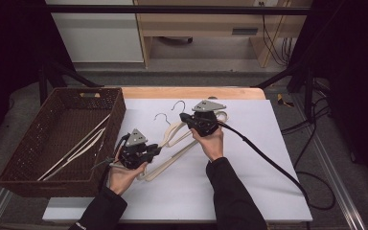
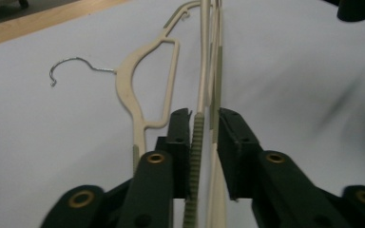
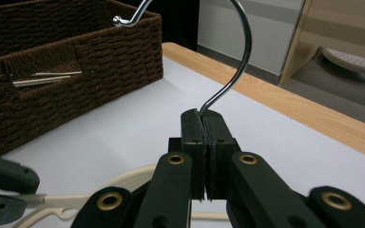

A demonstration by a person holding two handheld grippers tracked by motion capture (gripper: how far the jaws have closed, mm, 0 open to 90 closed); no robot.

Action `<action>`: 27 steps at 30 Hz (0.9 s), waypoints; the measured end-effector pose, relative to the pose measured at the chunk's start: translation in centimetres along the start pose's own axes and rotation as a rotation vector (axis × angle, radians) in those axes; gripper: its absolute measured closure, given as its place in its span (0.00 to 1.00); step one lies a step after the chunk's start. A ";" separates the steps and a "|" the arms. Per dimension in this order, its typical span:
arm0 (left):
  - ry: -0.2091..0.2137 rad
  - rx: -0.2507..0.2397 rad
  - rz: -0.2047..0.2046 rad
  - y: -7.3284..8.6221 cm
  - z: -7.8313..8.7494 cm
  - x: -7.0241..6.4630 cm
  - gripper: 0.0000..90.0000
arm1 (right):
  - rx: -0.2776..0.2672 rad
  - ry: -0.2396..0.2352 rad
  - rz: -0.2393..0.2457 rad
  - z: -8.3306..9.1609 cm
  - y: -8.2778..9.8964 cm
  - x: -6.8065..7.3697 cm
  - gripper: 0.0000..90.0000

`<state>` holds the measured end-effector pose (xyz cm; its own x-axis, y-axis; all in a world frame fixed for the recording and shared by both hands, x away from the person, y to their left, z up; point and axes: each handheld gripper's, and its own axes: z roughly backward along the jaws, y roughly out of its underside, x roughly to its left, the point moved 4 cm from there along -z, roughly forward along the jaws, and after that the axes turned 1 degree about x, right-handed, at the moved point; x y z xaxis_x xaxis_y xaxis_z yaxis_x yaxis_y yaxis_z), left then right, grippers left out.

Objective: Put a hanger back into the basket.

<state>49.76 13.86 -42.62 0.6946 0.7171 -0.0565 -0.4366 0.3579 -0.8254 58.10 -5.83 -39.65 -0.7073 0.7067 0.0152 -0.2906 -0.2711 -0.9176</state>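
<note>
Two cream plastic hangers (image 1: 175, 139) sit overlapping mid-worktop (image 1: 249, 182), and both grippers are on them. The right gripper (image 3: 204, 116) has its jaws pressed together on the metal hook (image 3: 237, 66) of one hanger, at the far end. The left gripper (image 2: 204, 130) is at the near-left end with its jaws spread a bit around the hanger's ribbed bar (image 2: 196, 156) — I can't see the pads actually squeezing it. What worries me is the tangle: the second hanger (image 2: 138, 90) lies right alongside, so lifting one could drag the other with it or snag its hook. That thin wire could also twist and slip in the right jaws if the near end isn't supported. The woven brown basket (image 1: 19, 158) on the left already has a couple of pale hangers (image 1: 76, 148) lying slanted in it — the next one could catch on them going in.
</note>
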 end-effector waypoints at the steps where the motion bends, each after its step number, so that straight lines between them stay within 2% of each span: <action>1: -0.002 -0.021 0.003 -0.5 0.5 -0.1 0.67 | -0.004 -0.007 -0.005 0.4 -0.1 0.2 0.99; 3: -0.007 -0.035 -0.004 -0.9 0.8 -0.2 0.57 | -0.012 -0.016 0.003 0.9 -0.3 0.3 0.99; 4: -0.008 -0.041 -0.006 -1.2 0.9 -0.3 0.57 | -0.012 -0.016 0.003 0.9 -0.3 0.3 0.99; 5: -0.013 -0.042 -0.022 -1.7 1.1 -0.6 0.51 | -0.015 -0.025 0.015 1.4 -0.5 0.6 0.99; 6: -0.013 -0.042 -0.022 -1.7 1.1 -0.6 0.49 | -0.015 -0.025 0.015 1.4 -0.5 0.6 0.99; 8: -0.014 -0.021 -0.055 -2.6 0.8 -1.1 0.47 | -0.024 -0.039 0.034 2.2 -0.7 1.1 0.99; 16: 0.017 0.005 -0.092 -4.6 0.2 -2.6 0.45 | -0.071 -0.102 0.051 4.2 -1.4 2.4 0.99; 20: 0.039 0.022 -0.101 -5.2 -0.2 -3.3 0.51 | -0.089 -0.131 0.090 5.6 -1.5 3.6 0.99; 22: 0.047 0.023 -0.102 -5.2 -0.3 -3.4 0.58 | -0.093 -0.138 0.095 5.9 -1.5 3.8 0.99; 23: 0.069 0.022 -0.104 -5.2 -0.3 -3.6 0.62 | -0.103 -0.147 0.103 6.3 -1.6 4.2 0.99; 27: 0.101 0.018 -0.107 -5.2 -0.1 -4.2 0.76 | -0.113 -0.143 0.124 6.9 -1.5 4.6 0.99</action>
<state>49.21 8.95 -38.19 0.7914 0.6107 -0.0253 -0.3664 0.4409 -0.8194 50.83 -6.66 -35.46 -0.8194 0.5708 -0.0515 -0.1277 -0.2694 -0.9545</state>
